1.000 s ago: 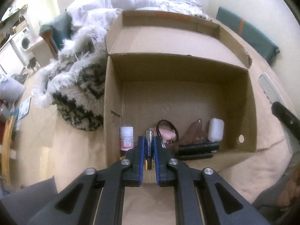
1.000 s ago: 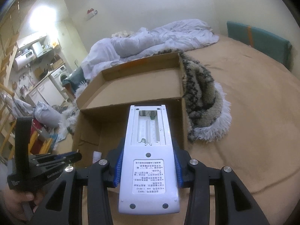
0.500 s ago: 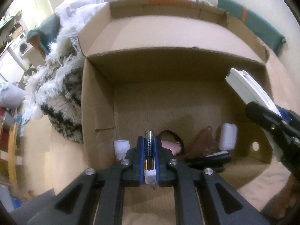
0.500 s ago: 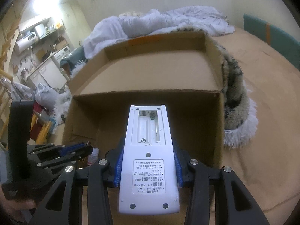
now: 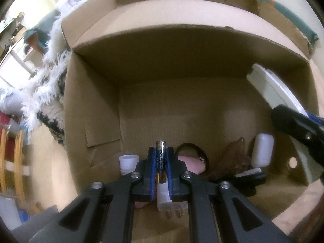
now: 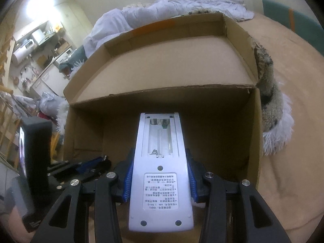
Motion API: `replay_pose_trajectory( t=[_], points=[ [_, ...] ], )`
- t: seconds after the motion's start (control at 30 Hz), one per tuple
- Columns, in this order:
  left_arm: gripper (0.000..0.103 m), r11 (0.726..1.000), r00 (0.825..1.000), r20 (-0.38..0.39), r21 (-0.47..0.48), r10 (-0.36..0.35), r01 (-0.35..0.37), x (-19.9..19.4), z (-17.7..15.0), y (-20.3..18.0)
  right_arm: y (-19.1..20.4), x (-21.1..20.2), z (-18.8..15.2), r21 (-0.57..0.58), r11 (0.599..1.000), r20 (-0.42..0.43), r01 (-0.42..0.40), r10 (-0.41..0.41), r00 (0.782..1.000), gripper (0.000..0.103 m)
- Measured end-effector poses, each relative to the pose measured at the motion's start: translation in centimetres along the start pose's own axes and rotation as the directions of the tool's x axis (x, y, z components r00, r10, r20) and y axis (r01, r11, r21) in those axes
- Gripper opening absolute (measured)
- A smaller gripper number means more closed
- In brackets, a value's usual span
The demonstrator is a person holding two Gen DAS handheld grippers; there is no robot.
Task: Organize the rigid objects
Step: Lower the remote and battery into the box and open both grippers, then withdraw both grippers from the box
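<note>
Left wrist view: battery sits clamped upright between your left tongs, long axis running along the fingers, tip pointing fwd/down into the cardboard box. Left tongs pressed tight on it, no slack seen.

Right wrist view: remote clamped across its width in your right tongs, back face up, battery bay open w/ cover off, both slots empty. Its long axis also runs fwd along the fingers, nose over the box interior.

Key relation: in left view the remote shows at far right, well apart from the battery, up nr the box's right wall. Battery lies to the left of the remote; the two long axes aren't lined up.

Box floor, nr front: white bottle, pink item w/ dark ring, brown piece, white capsule-shaped case, black cylindrical item, white plug adapter directly under left tongs.

Judgement: both loads hang over the box; either can be set down. Left is nearer the cluttered front edge, so watch contact w/ the adapter. Box rests on a tan bed.
</note>
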State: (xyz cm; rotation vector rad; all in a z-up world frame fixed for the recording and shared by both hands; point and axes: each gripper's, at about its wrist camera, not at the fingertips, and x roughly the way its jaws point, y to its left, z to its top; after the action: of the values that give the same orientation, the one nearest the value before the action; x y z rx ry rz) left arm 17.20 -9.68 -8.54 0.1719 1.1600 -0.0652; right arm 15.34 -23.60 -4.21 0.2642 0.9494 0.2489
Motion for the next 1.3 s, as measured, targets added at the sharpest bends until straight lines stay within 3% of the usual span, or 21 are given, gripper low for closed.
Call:
replay_pose_trajectory(
  t=[0.13, 0.23, 0.3, 0.37, 0.4, 0.43, 0.5, 0.63, 0.8, 0.93, 1.07, 1.1, 1.13, 1.2, 1.3],
  points=[
    [0.009, 1.0, 1.0, -0.008, 0.013, 0.005, -0.005, 0.3, -0.2, -0.3, -0.2, 0.3, -0.1, 0.02, 1.0, -0.019, -0.006, 0.006, 1.0, 0.046],
    [0.011, 1.0, 1.0, -0.028, 0.017, 0.002, -0.001, 0.5, -0.3, -0.4, -0.9, 0.5, 0.0, 0.059, 0.997, -0.029, -0.043, 0.045, 0.999, 0.053],
    [0.016, 1.0, 0.999, -0.038, 0.024, -0.003, 0.003, 0.3, -0.1, -0.1, -1.3, 0.0, 0.2, 0.083, 0.995, -0.007, -0.051, 0.052, 0.999, 0.065],
    [0.037, 1.0, 0.999, -0.045, 0.027, 0.001, 0.001, -0.4, -0.2, 0.0, -1.7, -0.9, 0.2, 0.114, 0.99, 0.029, -0.086, 0.083, 0.996, 0.07],
    [0.059, 1.0, 0.999, -0.045, 0.029, 0.005, -0.004, -0.9, -0.3, 0.1, -1.9, -1.5, 0.1, 0.131, 0.985, 0.046, -0.109, 0.103, 0.994, 0.076],
    [0.07, 1.0, 0.999, -0.041, 0.03, 0.005, -0.004, -1.2, -0.3, 0.2, -2.0, -2.1, 0.0, 0.143, 0.981, 0.063, -0.129, 0.121, 0.991, 0.08],
    [0.071, 1.0, 1.0, -0.008, 0.031, -0.003, 0.003, -2.7, -0.6, 0.5, -2.2, -3.5, -0.3, 0.149, 0.981, 0.098, -0.125, 0.111, 0.989, 0.096],
    [0.071, 1.0, 0.999, 0.039, 0.025, -0.01, 0.009, -5.9, -1.2, 1.6, -1.7, -6.0, -0.9, 0.143, 0.986, 0.154, -0.084, 0.061, 0.986, 0.102],
    [0.071, 1.0, 0.992, 0.129, -0.019, -0.003, 0.006, -9.9, -2.2, 3.9, 0.1, -8.4, -1.7, 0.102, 0.995, 0.149, -0.01, -0.005, 0.989, 0.103],
    [0.071, 0.999, 0.98, 0.199, -0.043, -0.017, 0.026, -12.8, -4.2, 5.2, 1.2, -10.4, -3.6, 0.071, 0.997, 0.155, 0.0, -0.011, 0.988, 0.103],
    [0.072, 0.998, 0.965, 0.26, -0.065, 0.028, -0.011, -14.8, -6.6, 6.3, 1.7, -12.2, -5.7, 0.067, 0.998, 0.177, 0.018, -0.03, 0.984, 0.103],
    [0.075, 0.997, 0.963, 0.27, -0.074, 0.021, -0.001, -15.3, -7.1, 6.7, 1.9, -12.5, -6.2, 0.063, 0.998, 0.184, 0.025, -0.036, 0.982, 0.103],
    [0.087, 0.996, 0.957, 0.289, -0.087, -0.003, 0.03, -15.8, -8.0, 7.2, 2.1, -12.8, -6.7, 0.064, 0.998, 0.191, 0.02, -0.032, 0.981, 0.103],
    [0.098, 0.992, 0.945, 0.327, -0.12, -0.005, 0.047, -16.5, -9.2, 7.8, 2.5, -13.4, -7.5, 0.069, 0.998, 0.21, -0.007, -0.008, 0.978, 0.103],
    [0.1, 0.989, 0.924, 0.382, -0.13, -0.013, 0.067, -16.8, -10.6, 7.7, 3.3, -14.1, -8.8, 0.061, 0.998, 0.252, 0.009, -0.024, 0.967, 0.103]
  ],
)
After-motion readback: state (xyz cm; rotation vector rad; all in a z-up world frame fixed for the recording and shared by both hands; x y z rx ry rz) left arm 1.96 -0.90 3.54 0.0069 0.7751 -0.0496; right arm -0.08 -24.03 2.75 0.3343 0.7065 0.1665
